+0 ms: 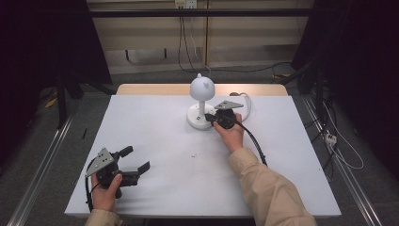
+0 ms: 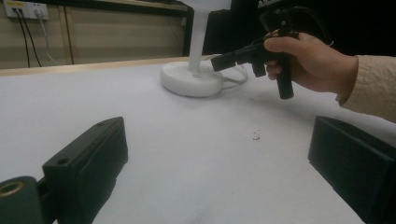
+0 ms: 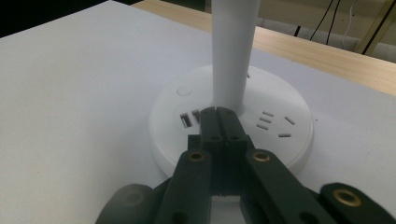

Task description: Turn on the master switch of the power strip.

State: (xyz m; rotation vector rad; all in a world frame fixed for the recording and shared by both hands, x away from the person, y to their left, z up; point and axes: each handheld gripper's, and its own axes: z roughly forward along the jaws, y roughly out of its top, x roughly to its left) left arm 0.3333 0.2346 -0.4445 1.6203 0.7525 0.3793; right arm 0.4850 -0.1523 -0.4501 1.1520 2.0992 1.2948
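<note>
A white desk lamp (image 1: pixel 203 89) with a domed head stands at the back middle of the white table. Its round base (image 3: pixel 280 149) carries a USB port, socket slots and a small round button (image 3: pixel 185 91). My right gripper (image 3: pixel 218 111) is shut with nothing between its jaws; its tips rest over the base just in front of the stem (image 3: pixel 231 51). From the left gripper view, that right gripper (image 2: pixel 219 61) points at the base (image 2: pixel 191 85). My left gripper (image 1: pixel 137 160) is open near the table's front left corner, its jaws wide apart over bare table.
The white table (image 1: pixel 155 141) has a wooden strip along its far edge. The lamp's white cord (image 1: pixel 246 102) loops behind the base. A small dark mark (image 1: pixel 193 155) lies mid-table. Cables and a power strip (image 1: pixel 331 138) lie on the floor to the right.
</note>
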